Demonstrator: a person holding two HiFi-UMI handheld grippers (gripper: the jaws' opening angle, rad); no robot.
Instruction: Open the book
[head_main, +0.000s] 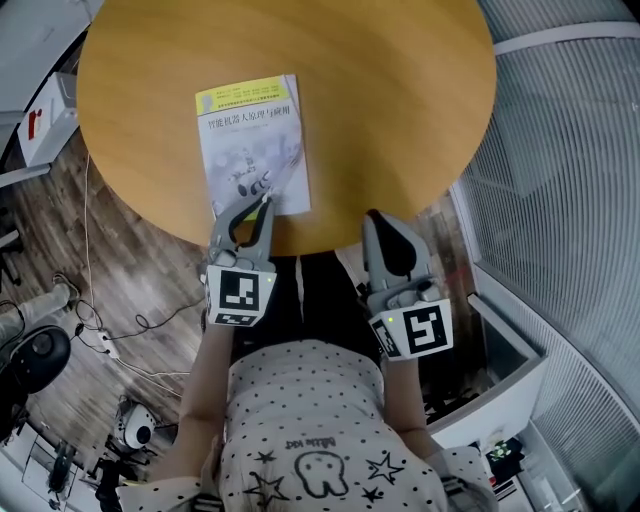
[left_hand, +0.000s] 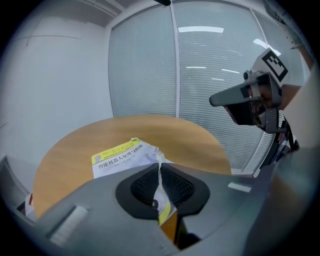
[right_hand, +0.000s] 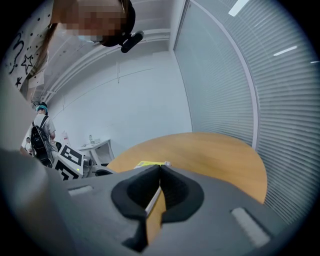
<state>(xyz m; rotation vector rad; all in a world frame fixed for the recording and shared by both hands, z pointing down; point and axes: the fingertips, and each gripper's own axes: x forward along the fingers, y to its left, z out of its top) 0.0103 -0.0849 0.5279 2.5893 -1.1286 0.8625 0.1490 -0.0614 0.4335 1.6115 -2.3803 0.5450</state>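
While the book (head_main: 252, 140) lies flat on the round wooden table (head_main: 400, 100), left of centre and close to the near rim, its cover shows a yellow band at the far end and a Chinese title beneath it beginning 智能机器人. The book's long axis runs near to far, slightly tilted, with the title upright to the person. The left gripper (head_main: 252, 205) slopes down and away from the person, its jaws pinched on the cover's buckled near edge. The right gripper (head_main: 388, 228), its jaws together on nothing, is held at the near rim, well right of the book.
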